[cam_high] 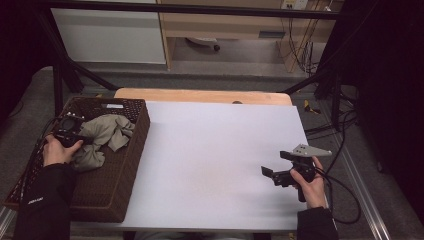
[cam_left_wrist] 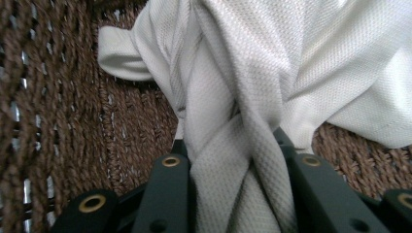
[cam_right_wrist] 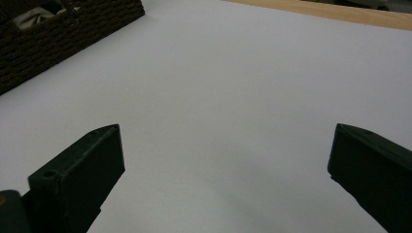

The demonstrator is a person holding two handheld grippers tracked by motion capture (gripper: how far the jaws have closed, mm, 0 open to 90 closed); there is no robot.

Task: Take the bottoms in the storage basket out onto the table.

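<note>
Right now your left gripper (cam_left_wrist: 238, 160) has its jaws clamped on a bunched fold of the cloth (cam_left_wrist: 252, 73), which lies inside the basket (cam_high: 131, 150) at the table's (cam_high: 215, 150) left edge. Your right gripper (cam_right_wrist: 226, 170) sits wide open, nothing between the jaws, probably just above the bare tabletop.

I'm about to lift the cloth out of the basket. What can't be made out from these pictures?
- High view: the left hand-held gripper is dark and small, and its tips are sunk in the cloth.
- Left gripper view: the cloth runs past the top and right edges, and its bunched folds cover much of the basket floor.
- Right gripper view: the basket is cut off at the left edge.
</note>
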